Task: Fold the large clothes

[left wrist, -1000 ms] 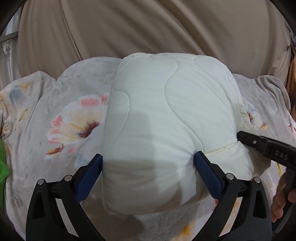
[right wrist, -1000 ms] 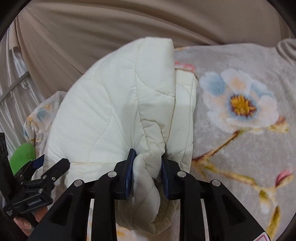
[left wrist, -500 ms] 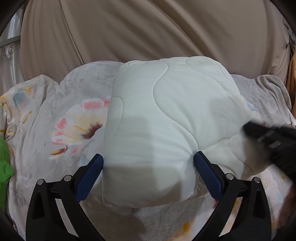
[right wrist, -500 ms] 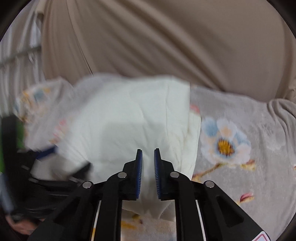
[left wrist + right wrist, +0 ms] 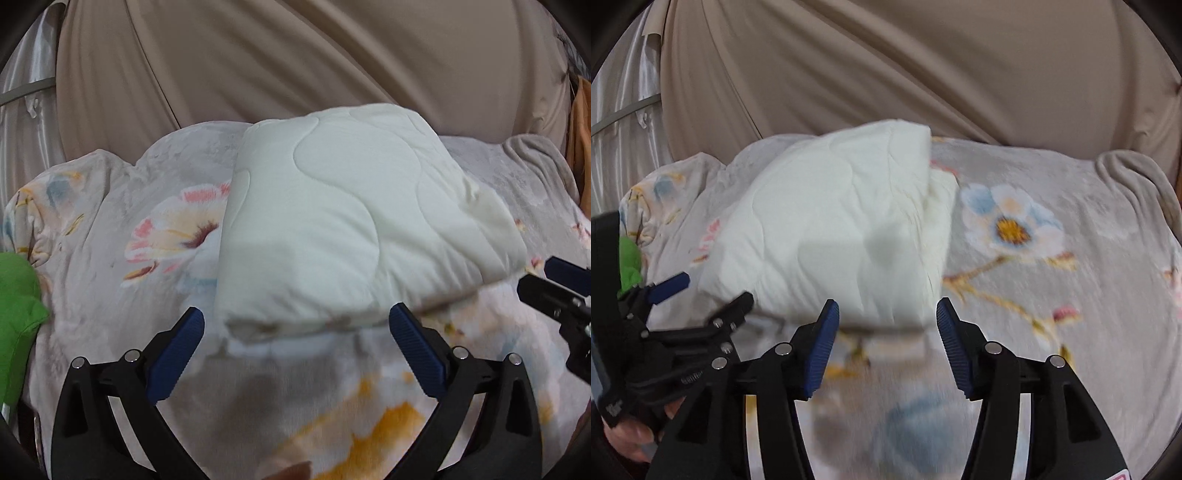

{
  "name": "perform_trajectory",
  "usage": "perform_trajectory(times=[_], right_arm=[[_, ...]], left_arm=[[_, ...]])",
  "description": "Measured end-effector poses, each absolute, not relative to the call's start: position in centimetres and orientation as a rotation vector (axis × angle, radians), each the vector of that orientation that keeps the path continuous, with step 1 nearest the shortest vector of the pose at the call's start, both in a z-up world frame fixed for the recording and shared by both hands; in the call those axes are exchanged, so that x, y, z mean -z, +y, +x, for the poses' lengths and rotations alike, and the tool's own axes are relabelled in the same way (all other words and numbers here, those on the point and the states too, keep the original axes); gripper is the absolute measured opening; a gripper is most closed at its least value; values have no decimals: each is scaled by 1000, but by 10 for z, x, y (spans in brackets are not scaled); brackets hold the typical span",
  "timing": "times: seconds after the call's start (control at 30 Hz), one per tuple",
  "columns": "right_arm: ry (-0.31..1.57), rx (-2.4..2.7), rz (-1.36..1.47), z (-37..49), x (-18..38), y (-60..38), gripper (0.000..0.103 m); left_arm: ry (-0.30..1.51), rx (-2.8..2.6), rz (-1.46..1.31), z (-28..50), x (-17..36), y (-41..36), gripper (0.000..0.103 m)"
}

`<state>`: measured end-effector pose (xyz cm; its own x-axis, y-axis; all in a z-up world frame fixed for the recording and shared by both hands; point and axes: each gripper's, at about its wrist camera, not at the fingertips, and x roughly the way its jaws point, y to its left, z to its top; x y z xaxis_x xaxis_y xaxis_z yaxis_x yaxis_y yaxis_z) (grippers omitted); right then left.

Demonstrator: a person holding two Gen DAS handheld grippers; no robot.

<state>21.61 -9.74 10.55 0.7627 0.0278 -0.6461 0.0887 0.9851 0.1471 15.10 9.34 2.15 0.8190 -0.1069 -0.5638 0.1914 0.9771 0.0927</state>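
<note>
A cream quilted garment (image 5: 343,221) lies folded in a thick bundle on a grey floral blanket (image 5: 110,266). It also shows in the right wrist view (image 5: 834,236). My left gripper (image 5: 295,343) is open and empty, just in front of the bundle's near edge. My right gripper (image 5: 886,332) is open and empty, just short of the bundle's near right corner. The right gripper shows at the right edge of the left wrist view (image 5: 561,295), and the left gripper at the left edge of the right wrist view (image 5: 679,321).
A green cloth (image 5: 14,295) lies at the blanket's left edge. A beige curtain (image 5: 332,55) hangs behind the bed. The blanket (image 5: 1052,240) stretches out to the right of the bundle. A metal rail (image 5: 624,114) stands at far left.
My right gripper let go of the garment's edge, backed away and opened wide. My left gripper pulled back from around the bundle, which now lies flatter on the blanket.
</note>
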Motion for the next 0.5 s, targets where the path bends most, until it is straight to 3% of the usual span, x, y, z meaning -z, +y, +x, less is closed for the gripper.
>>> perform_trajectory(times=[0.1,0.5], right_arm=[[741,57,217,195,-83,-99,62],[754,120,284,180,-43,-102,67]], left_arm=[[591,149,191,130,-8,87,98],[599,114,159,111,9,88,98]])
